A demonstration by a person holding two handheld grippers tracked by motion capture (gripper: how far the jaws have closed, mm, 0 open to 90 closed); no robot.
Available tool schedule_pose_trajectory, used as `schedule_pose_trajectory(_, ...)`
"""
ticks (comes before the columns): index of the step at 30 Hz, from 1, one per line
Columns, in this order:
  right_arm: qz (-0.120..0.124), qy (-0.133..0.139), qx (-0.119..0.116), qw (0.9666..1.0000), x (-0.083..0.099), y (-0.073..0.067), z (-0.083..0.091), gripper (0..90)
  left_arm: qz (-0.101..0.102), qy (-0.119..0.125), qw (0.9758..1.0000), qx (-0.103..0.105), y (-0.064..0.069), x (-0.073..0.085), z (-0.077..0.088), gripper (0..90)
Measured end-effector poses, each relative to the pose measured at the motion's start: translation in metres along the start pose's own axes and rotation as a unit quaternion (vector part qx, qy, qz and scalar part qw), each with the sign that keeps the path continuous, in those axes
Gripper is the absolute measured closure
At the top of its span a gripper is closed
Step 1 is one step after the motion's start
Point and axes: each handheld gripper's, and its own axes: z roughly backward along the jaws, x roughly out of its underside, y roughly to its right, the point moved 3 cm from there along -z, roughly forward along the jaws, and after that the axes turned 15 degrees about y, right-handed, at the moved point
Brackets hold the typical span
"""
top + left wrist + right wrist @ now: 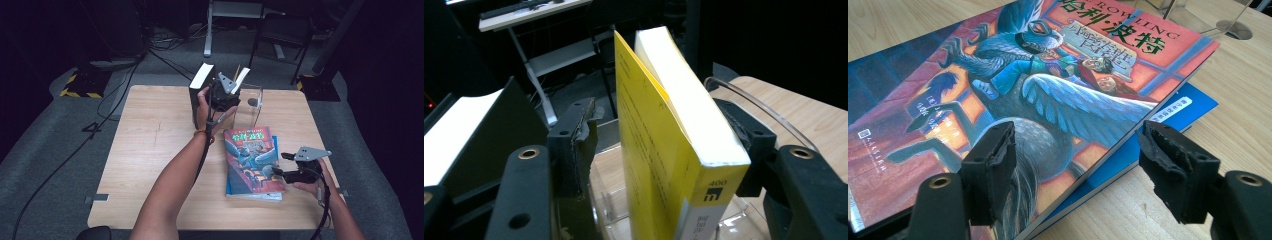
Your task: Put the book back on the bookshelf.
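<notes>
A yellow-covered book stands upright in a clear acrylic stand at the table's far middle. My left gripper reaches around it from the near side. In the left gripper view the book sits between the jaws of the left gripper; the left pad is clear of the cover and the right pad lies against the page side. Near the front right, my right gripper is open, and the right gripper straddles the corner of a colourful illustrated book lying flat on a blue book.
A thick black book stands upright just left of the stand, close to my left hand. The wooden table has bare room on its left half. Behind the table are a chair, a desk frame and cables on the floor.
</notes>
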Motion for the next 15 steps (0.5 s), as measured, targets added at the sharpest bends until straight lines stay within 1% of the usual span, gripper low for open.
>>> schedule_pose_trajectory(2,0.0,0.0,0.0,1.0,0.0,0.0001,0.0001,31.5,-0.002,-0.001,1.0,0.003,0.0021,0.0,-0.0002,38.9)
schedule_pose_trajectory(4,0.001,0.001,0.001,1.0,-0.0002,0.0004,0.0004,31.4,-0.001,-0.002,0.9999,0.015,0.0048,0.0003,0.0,38.6)
schedule_pose_trajectory(6,0.0,0.002,0.002,1.0,-0.0003,0.0006,0.0006,31.3,-0.005,-0.004,0.9998,0.017,0.0068,0.0004,0.0001,37.7)
schedule_pose_trajectory(7,0.0,0.001,0.002,1.0,-0.0002,0.0006,0.0005,31.3,-0.003,-0.005,0.9997,0.022,0.0082,0.0005,0.0008,37.5)
schedule_pose_trajectory(9,0.0,0.001,0.003,1.0,-0.0002,0.0006,0.0003,31.2,-0.004,-0.007,0.9997,0.022,0.0088,0.0006,0.001,37.1)
schedule_pose_trajectory(11,0.001,0.001,0.002,1.0,-0.0004,0.0003,0.0004,31.2,-0.003,-0.006,0.9996,0.028,0.0094,0.0006,0.0013,36.8)
schedule_pose_trajectory(12,0.0,0.002,0.002,1.0,-0.0006,0.0002,0.0004,31.2,-0.003,-0.006,0.9996,0.027,0.0094,0.0006,0.0018,36.3)
schedule_pose_trajectory(15,0.0,0.002,0.002,1.0,-0.0008,0.0004,0.001,31.1,0.005,-0.006,0.9993,0.036,0.0105,0.0015,0.004,35.6)
